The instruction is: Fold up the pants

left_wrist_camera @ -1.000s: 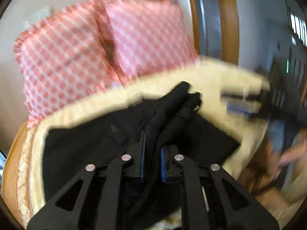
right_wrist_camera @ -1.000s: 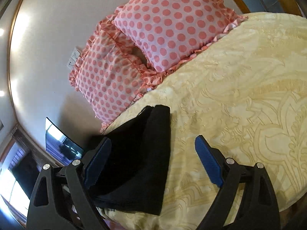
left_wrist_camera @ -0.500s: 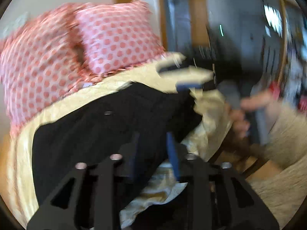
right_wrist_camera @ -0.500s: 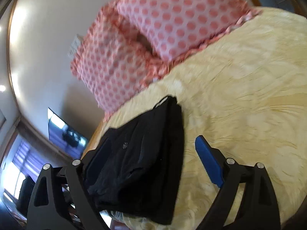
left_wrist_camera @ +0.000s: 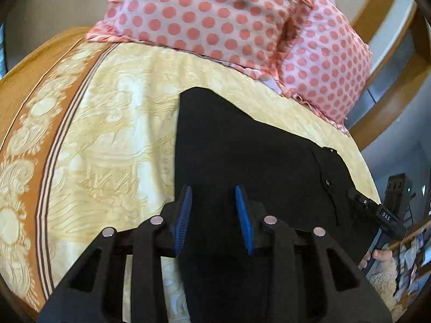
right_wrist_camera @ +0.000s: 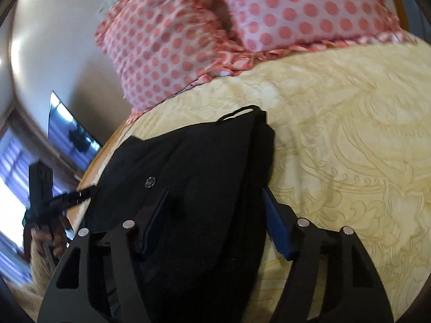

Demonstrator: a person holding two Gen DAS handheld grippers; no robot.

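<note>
The black pants (left_wrist_camera: 256,156) lie folded in a thick flat stack on the yellow patterned bedspread (left_wrist_camera: 115,123), near the bed's front edge. My left gripper (left_wrist_camera: 214,212) is open with blue pads, hovering over the stack's near left part; nothing is between its fingers. In the right wrist view the pants (right_wrist_camera: 204,167) show a button and a belt loop at the far end. My right gripper (right_wrist_camera: 215,215) is wide open, its fingers straddling the stack's near end. Each gripper appears at the edge of the other's view.
Two pink polka-dot pillows (left_wrist_camera: 231,18) lean against the wall at the head of the bed; they also show in the right wrist view (right_wrist_camera: 242,27). An orange border (left_wrist_camera: 35,123) runs along the bedspread's left edge. A wooden frame (left_wrist_camera: 390,62) stands at the right.
My left gripper opened and let go of the pants, then swung left over the flattened stack. My right gripper moved closer, over the stack. The bunched pants now lie flat.
</note>
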